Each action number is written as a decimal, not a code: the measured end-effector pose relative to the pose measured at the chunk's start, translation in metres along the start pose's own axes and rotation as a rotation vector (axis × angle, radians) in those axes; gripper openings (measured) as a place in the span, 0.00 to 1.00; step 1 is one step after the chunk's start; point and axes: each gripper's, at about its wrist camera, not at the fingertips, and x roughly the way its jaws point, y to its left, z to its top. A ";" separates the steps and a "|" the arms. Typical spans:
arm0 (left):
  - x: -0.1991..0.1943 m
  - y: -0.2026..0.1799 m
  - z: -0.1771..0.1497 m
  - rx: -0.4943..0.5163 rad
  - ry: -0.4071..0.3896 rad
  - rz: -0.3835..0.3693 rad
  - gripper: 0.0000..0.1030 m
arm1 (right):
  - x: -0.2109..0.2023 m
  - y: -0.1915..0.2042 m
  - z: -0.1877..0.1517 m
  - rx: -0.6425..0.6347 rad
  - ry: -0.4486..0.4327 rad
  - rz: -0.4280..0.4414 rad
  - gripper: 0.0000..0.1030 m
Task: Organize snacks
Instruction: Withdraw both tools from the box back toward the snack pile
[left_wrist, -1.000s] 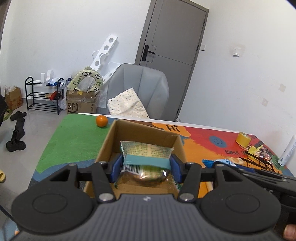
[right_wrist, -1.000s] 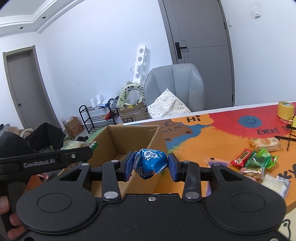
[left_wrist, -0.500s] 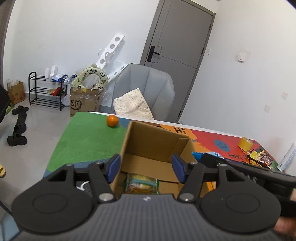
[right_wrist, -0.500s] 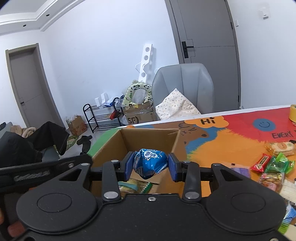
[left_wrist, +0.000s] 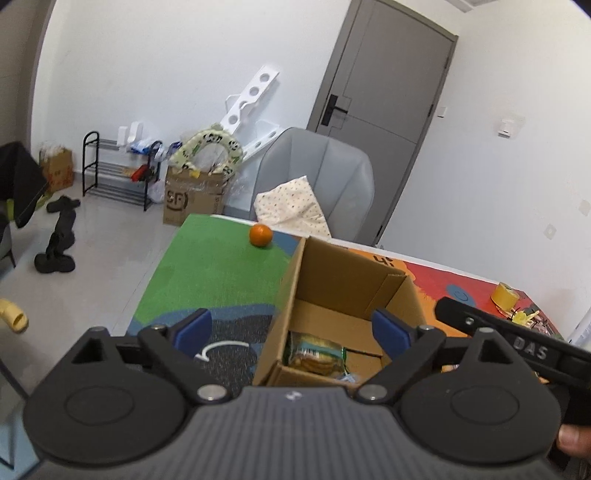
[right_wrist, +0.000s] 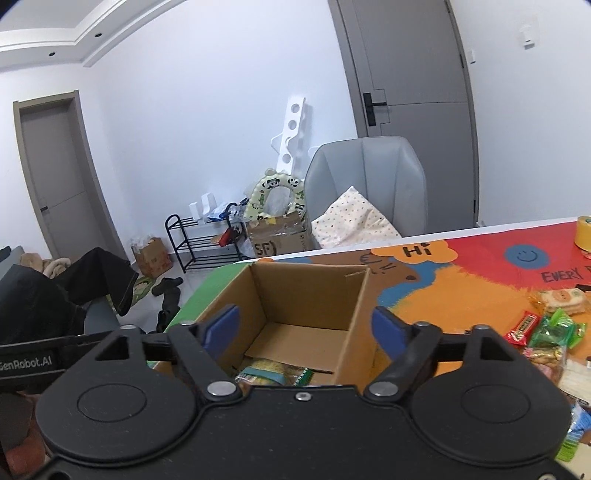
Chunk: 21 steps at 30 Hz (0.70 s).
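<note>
An open cardboard box (left_wrist: 343, 284) stands on the colourful table mat; it also shows in the right wrist view (right_wrist: 310, 291). A green-and-yellow biscuit packet (left_wrist: 314, 352) lies on the box floor and shows in the right wrist view (right_wrist: 273, 371) too. My left gripper (left_wrist: 291, 334) is open and empty above the box's near left corner. My right gripper (right_wrist: 306, 330) is open and empty over the box. The blue candy packet is hidden from view. Loose snacks (right_wrist: 546, 332) lie on the mat to the right.
An orange (left_wrist: 260, 235) sits on the green part of the mat behind the box. A yellow tape roll (left_wrist: 506, 296) stands at the far right. A grey chair (right_wrist: 365, 188) with a pillow is behind the table.
My left gripper let go of the biscuit packet into the box and opened wide, shifting left. My right gripper moved over the box and opened, releasing the blue candy packet.
</note>
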 end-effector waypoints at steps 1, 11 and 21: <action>-0.002 -0.001 -0.002 -0.001 0.001 0.008 0.91 | -0.004 -0.003 -0.002 -0.002 -0.003 -0.009 0.88; -0.026 -0.028 -0.021 -0.033 -0.045 0.031 1.00 | -0.041 -0.037 -0.015 0.006 -0.026 -0.054 1.00; -0.050 -0.069 -0.039 -0.041 -0.052 -0.008 1.00 | -0.092 -0.081 -0.026 0.052 -0.066 -0.083 1.00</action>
